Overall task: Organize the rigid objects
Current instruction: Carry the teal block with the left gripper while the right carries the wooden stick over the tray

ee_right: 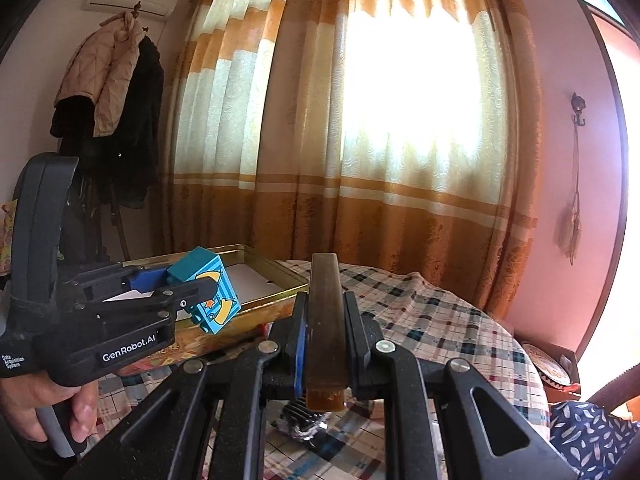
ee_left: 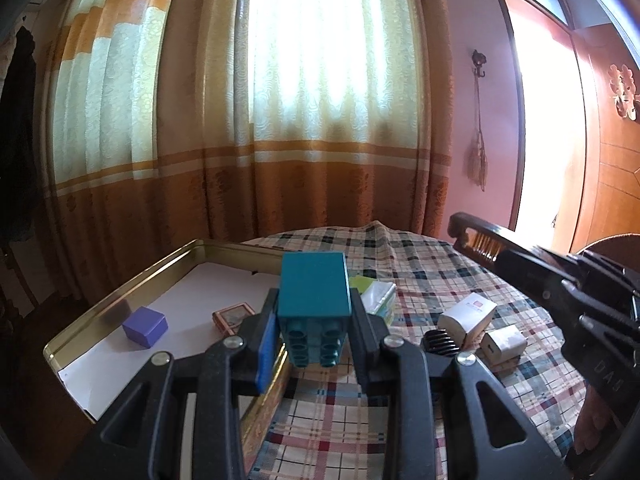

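Note:
My left gripper [ee_left: 315, 309] is shut on a teal toy brick [ee_left: 312, 286], held studs-down above the near edge of a gold tin tray [ee_left: 120, 300]. In the right wrist view the same brick [ee_right: 212, 292] shows a blue striped printed face, with the left gripper [ee_right: 176, 290] over the tray [ee_right: 276, 278]. My right gripper [ee_right: 326, 308] is shut on a long brown comb [ee_right: 325, 320] that sticks forward and up. From the left wrist view the right gripper [ee_left: 508, 258] and comb [ee_left: 474, 236] hang over the right side of the table.
Inside the tray lie a purple cube [ee_left: 145, 326] and a small brown box [ee_left: 233, 315]. On the plaid tablecloth [ee_left: 432, 276] sit a tissue pack [ee_left: 379, 296], a white box [ee_left: 466, 314], a white charger [ee_left: 503, 345] and a black ribbed object [ee_left: 440, 342]. Curtains hang behind.

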Available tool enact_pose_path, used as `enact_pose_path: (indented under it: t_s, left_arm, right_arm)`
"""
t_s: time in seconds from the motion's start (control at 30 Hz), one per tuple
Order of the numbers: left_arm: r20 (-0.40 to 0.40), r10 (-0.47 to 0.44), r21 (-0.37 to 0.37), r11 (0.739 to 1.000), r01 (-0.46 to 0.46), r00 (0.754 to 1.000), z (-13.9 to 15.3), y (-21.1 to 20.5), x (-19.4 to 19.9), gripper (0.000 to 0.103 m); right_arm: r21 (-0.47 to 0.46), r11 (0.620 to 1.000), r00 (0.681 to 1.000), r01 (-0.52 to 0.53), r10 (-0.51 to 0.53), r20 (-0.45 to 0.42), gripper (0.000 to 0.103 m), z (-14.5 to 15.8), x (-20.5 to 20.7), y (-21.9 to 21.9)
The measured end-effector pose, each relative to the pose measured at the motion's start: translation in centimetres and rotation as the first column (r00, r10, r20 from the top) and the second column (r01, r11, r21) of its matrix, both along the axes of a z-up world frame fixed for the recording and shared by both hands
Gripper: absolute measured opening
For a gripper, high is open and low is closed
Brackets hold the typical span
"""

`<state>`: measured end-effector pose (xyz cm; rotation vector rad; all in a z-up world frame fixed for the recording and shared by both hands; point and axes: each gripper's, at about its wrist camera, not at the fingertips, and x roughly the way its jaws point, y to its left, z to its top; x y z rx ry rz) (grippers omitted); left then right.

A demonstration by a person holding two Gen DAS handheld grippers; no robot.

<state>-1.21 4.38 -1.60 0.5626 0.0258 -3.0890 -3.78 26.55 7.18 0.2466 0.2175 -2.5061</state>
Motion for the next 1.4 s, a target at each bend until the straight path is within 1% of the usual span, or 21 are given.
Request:
enact_pose_path:
  t_s: [0.3,0.53,0.97,1.13,1.4]
  left_arm:
    - [0.008,0.02,0.01,1.0,-0.02,1.0,0.0,-1.0,0.0,0.03]
    - [0.02,0.048,0.021,0.999,-0.048,0.999,-0.1,-2.3,-0.2,0.03]
    - [0.03,0.091,0.047,0.995,-0.092,0.995,0.0,-4.2,-0.7,0.03]
    - [0.014,0.1,0.056,0.993,-0.101,0.995,0.7,-4.9,-0.5,0.03]
    - [0.031,0.128,0.07,0.989,-0.13,0.991,0.8,-6.4,-0.8,0.03]
  right_arm:
    - [-0.01,1.0,1.0,-0.029,0.029,0.006,0.017,-0.1,-0.1,-1.8]
    - [-0.032,0.998,0.998,-0.047,0.048,0.028,0.017,-0.2,-0.6,-2.8]
    - [-0.03,0.995,0.994,-0.099,0.1,0.051,0.017,-0.3,-0.5,-5.6]
    - [-0.029,0.993,0.992,-0.115,0.116,0.047,0.017,0.1,-0.5,-6.5]
    - [-0.023,0.987,0.987,-0.159,0.16,0.033,0.017,1.2,-0.9,-8.2]
